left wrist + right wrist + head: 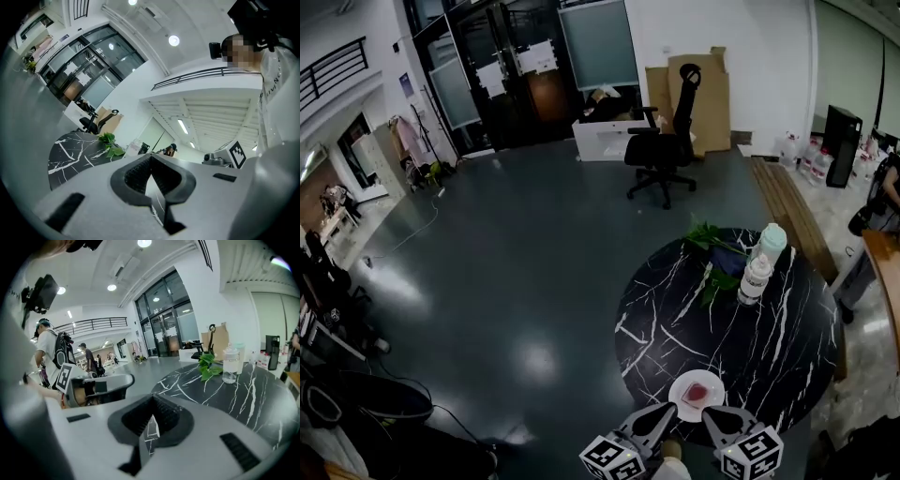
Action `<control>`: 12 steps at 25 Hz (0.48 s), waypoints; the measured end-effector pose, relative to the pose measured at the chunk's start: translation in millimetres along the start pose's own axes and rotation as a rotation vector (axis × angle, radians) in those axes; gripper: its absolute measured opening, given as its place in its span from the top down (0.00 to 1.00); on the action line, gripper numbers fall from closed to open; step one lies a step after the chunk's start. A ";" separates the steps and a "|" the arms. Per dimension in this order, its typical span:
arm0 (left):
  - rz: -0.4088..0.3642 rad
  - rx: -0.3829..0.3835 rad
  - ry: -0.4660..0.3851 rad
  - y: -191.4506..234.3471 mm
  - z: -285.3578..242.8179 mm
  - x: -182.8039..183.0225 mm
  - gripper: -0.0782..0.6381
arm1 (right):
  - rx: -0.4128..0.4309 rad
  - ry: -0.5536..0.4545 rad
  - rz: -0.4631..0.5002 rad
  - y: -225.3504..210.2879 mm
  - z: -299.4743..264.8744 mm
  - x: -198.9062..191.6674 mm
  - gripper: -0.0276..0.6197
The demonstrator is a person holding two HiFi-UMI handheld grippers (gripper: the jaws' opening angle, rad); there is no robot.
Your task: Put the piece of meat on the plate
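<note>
- The grey two-jaw left gripper (668,411) and the matching right gripper (711,416) are seen lowest in the head view, side by side, each with its marker cube towards the camera.
- The left gripper's jaws are pressed together with nothing between them; the same is seen in the right gripper view, its ribbed pads meeting at the tip and empty.
- The pinkish-red piece of meat (699,393) is found lying on the white round plate (681,384), just beyond the two tips, which are angled in towards the plate's near rim from either side.
- The plate is set close to the near edge of a round black marble table with white veins (778,328).
- On the table's far side two clear plastic bottles (757,278) are stood beside a sprig of green leaves (710,238).
- A glossy dark grey floor (516,262) is spread beyond, with a black office chair (664,145) and brown cardboard sheets (714,108) near the far wall.
</note>
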State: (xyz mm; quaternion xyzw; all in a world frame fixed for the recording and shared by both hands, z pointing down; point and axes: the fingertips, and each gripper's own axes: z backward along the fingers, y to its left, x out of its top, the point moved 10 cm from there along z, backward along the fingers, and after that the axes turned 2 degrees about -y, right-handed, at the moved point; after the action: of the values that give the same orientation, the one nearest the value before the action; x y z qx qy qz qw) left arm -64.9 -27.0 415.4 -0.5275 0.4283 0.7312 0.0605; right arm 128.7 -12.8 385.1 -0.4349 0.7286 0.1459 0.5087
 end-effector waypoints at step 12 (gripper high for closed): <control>-0.043 -0.031 -0.010 -17.3 -5.3 9.2 0.88 | 0.032 -0.055 0.014 19.3 16.9 11.4 0.94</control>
State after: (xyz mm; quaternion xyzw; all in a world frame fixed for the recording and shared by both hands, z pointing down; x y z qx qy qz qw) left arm -55.8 -23.2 397.7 -0.5336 0.4051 0.7390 0.0704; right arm 122.8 4.0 363.3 -0.4173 0.7196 0.1495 0.5345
